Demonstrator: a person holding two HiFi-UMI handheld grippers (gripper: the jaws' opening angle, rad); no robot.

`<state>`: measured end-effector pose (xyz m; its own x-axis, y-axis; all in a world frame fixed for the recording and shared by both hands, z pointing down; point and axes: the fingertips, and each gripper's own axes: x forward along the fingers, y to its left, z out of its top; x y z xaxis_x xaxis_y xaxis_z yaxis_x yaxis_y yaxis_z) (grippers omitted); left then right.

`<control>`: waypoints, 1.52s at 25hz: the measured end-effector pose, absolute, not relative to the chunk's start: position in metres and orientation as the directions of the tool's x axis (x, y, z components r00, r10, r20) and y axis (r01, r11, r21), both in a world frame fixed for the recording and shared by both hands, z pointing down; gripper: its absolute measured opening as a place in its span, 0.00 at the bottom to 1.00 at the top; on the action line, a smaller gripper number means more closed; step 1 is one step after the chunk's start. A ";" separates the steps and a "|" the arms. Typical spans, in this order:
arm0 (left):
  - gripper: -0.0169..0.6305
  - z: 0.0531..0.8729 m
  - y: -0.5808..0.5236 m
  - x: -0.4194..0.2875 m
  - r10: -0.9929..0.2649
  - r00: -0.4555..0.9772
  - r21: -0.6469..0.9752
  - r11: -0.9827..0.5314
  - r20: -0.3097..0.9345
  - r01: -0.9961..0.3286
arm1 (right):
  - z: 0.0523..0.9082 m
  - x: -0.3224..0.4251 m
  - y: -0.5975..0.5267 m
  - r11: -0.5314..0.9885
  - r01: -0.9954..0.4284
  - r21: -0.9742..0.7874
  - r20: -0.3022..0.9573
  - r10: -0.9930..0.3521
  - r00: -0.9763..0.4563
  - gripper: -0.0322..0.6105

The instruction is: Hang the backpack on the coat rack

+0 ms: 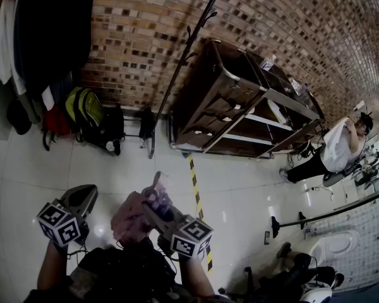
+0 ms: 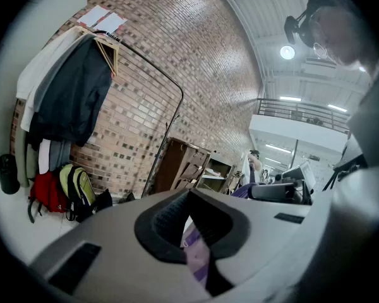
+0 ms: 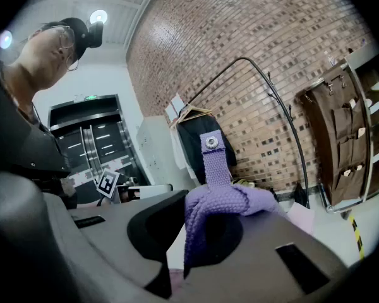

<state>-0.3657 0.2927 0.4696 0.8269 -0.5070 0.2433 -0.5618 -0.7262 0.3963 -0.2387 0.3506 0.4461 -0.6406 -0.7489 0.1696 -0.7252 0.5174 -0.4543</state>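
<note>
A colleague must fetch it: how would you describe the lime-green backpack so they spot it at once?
Face the brick wall and find the dark coats hanging at its left. On the floor below them sits the lime-green backpack, between a red bag and a black bag; it alone is bright green.

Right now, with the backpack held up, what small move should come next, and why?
I would probably step toward the coat rack, keeping the grip. The right gripper is shut on the purple strap of the backpack, yet the rack stands far off by the brick wall.
</note>
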 end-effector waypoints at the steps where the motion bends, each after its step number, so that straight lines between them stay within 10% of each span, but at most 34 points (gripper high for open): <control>1: 0.06 0.471 0.279 -0.354 -0.508 0.826 0.400 -0.723 0.244 -0.563 | 0.449 -0.228 0.336 0.516 -0.722 -0.461 0.169 -0.748 -0.642 0.05; 38: 0.06 0.482 -0.001 -0.098 -0.548 0.787 0.329 -0.715 0.283 -0.616 | 0.458 0.063 0.062 0.512 -0.741 -0.435 0.218 -0.739 -0.638 0.05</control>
<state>-0.0982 -0.0011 0.4824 0.7871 -0.5479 0.2832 -0.6164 -0.7153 0.3292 0.0631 0.0621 0.4577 -0.6378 -0.7387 0.2180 -0.7411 0.5115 -0.4348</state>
